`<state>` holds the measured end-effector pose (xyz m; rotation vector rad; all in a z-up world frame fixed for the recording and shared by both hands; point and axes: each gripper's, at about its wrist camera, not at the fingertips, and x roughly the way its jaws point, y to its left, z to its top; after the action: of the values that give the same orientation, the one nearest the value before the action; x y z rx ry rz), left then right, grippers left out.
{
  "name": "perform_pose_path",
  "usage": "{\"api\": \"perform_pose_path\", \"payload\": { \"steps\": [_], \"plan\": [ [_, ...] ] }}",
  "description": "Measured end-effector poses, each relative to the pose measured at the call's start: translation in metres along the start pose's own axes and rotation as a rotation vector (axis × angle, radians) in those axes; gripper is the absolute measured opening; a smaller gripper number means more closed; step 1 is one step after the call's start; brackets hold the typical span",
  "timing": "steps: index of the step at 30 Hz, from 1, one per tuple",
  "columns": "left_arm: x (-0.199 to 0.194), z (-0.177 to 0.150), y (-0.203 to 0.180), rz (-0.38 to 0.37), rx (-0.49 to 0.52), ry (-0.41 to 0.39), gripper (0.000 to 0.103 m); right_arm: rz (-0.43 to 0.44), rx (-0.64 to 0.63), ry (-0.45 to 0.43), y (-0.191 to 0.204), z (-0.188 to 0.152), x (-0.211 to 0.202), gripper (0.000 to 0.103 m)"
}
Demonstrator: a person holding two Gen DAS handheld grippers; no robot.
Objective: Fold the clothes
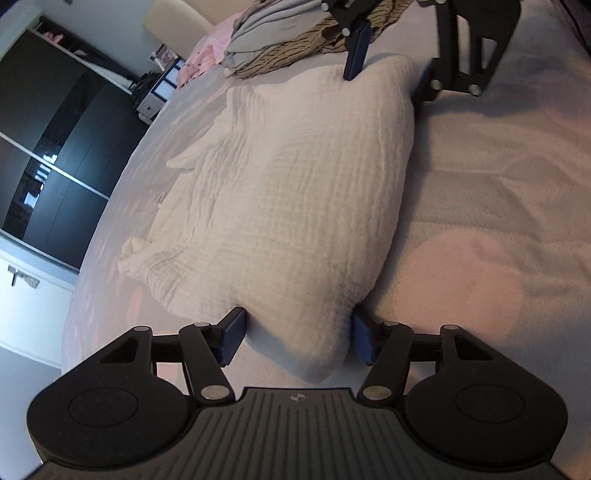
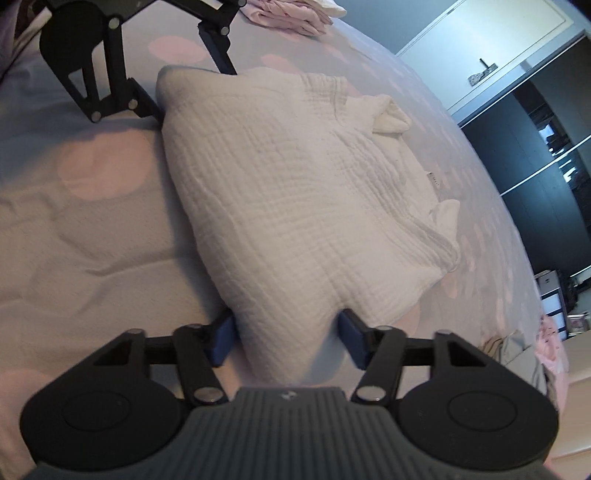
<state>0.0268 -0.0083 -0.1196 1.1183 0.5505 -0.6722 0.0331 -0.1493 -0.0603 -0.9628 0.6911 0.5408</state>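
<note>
You are working over a wide bed [image 1: 498,206] covered with a soft grey sheet printed with large pale pink circles; it lies in gentle wrinkles. Beyond the bed's far edge stands a tall dark glossy wardrobe [image 1: 48,155] with a silver strip across its doors, next to a white door or cabinet. A loose pile of clothes [image 1: 280,40], grey fabric over a tan piece with dark stripes, sits at one end of the bed, and some pink folded cloth [image 2: 291,14] lies at the other.

The task's thing is a white garment [image 1: 295,192] of crinkled, finely ribbed cotton gauze. It lies in the middle of the bed, folded over into a puffy, roughly rectangular pad. Its long axis runs straight from one gripper to the other. A small white label and two short rumpled ends poke out along its far edge.

Your left gripper [image 1: 295,338] sits at one short end, its blue ridged fingers [image 1: 232,338] spread on either side of a bunched corner of cloth; whether they pinch it I cannot tell. Your right gripper [image 2: 286,338] stands the same way at the opposite end, grip equally unclear.
</note>
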Motion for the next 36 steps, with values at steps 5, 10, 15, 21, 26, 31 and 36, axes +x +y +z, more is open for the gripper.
{"api": "perform_pose_path", "payload": {
  "steps": [5, 10, 15, 21, 26, 31, 36],
  "plan": [
    [-0.007, 0.004, 0.004, -0.017, -0.003, 0.003, 0.030, -0.030, -0.012, 0.002, 0.003, 0.005, -0.005, 0.035],
    [-0.022, 0.003, 0.012, -0.042, -0.007, -0.012, 0.022, -0.049, 0.002, -0.002, 0.001, 0.007, -0.023, 0.030],
    [-0.053, 0.007, 0.020, -0.071, -0.032, -0.045, 0.021, -0.042, 0.037, -0.024, -0.003, 0.008, -0.054, 0.030],
    [-0.100, 0.006, 0.008, -0.170, -0.052, -0.058, 0.020, 0.048, 0.066, -0.022, 0.009, 0.002, -0.102, 0.030],
    [-0.120, 0.000, -0.020, -0.235, -0.035, -0.044, 0.020, 0.123, 0.033, 0.004, 0.036, -0.007, -0.125, 0.030],
    [-0.114, -0.003, -0.042, -0.265, -0.032, -0.004, 0.021, 0.167, -0.004, 0.040, 0.052, -0.009, -0.113, 0.030],
    [-0.103, -0.011, -0.033, -0.349, -0.142, 0.044, 0.033, 0.225, -0.006, 0.080, 0.054, -0.014, -0.100, 0.041]
  ]
}}
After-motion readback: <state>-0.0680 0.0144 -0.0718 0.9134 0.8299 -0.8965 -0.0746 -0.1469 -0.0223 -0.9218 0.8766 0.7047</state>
